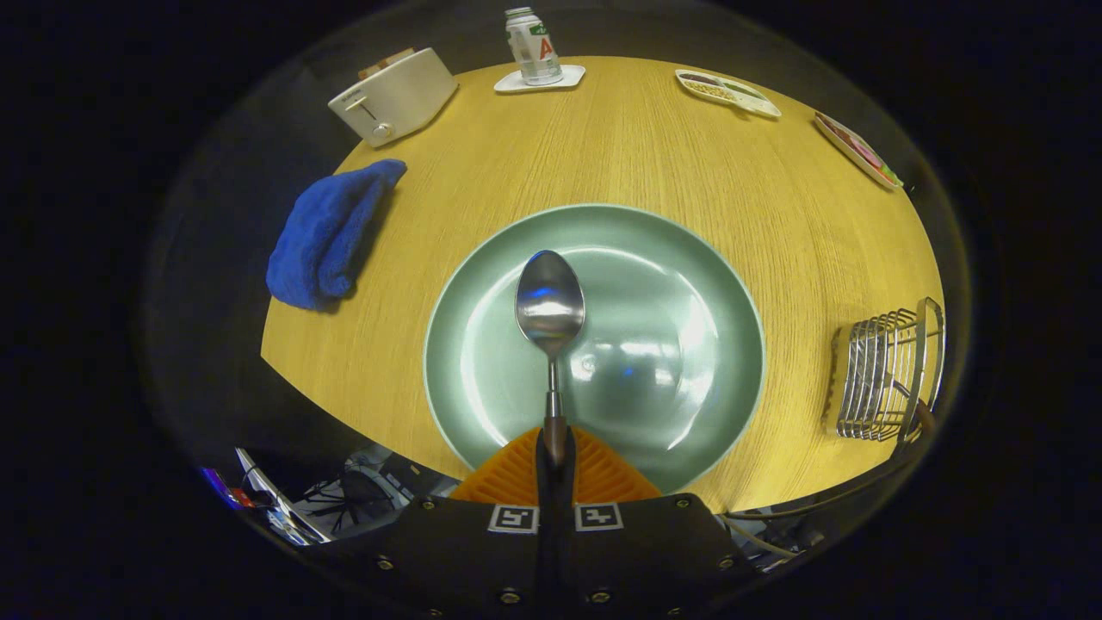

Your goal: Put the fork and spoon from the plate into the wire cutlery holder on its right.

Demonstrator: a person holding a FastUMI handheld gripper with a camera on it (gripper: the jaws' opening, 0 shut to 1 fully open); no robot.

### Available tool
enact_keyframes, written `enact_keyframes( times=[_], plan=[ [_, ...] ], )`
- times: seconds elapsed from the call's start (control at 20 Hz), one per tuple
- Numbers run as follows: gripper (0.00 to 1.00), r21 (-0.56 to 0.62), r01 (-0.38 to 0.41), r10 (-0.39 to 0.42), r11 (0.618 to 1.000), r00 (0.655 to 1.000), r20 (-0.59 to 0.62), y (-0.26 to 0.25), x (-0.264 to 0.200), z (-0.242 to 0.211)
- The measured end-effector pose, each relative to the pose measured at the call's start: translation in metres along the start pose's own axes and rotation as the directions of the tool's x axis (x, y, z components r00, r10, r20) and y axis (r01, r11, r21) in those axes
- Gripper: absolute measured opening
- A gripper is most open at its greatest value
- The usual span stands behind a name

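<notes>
Now shiny spoon point(550, 303), gripper point(555, 448) clamping handle

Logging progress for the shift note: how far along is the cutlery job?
In hand: the gripper is shut on the handle of the shiny metal spoon, held over the pale green round plate. No fork lies on that plate, so it may already be stowed; I can't tell. Left: carry the spoon to the wire cutlery holder.

Bare table point(775, 224) lies open between the plate point(482, 284) and wire cutlery holder point(887, 375).
</notes>
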State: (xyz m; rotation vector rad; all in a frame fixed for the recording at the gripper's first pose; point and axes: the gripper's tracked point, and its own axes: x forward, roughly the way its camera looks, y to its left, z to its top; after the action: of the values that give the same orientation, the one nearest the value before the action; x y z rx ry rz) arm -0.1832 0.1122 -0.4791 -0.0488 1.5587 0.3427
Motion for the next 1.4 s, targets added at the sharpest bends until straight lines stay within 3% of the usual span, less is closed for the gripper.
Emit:
enact_keyframes(
  times=[0.3, 0.75, 1.1, 1.4],
  plan=[
    [0.01, 0.069, -0.004, -0.001, 0.998, 0.997, 0.076, -0.018, -0.029, 0.024],
    [0.01, 0.175, 0.063, -0.093, 0.983, 0.981, 0.169, -0.097, -0.088, 0.041],
    [0.01, 0.285, 0.104, -0.161, 0.953, 0.970, 0.184, -0.156, -0.125, 0.023],
    [0.01, 0.357, 0.129, -0.186, 0.925, 0.974, 0.130, -0.191, -0.138, -0.010]
  ],
)
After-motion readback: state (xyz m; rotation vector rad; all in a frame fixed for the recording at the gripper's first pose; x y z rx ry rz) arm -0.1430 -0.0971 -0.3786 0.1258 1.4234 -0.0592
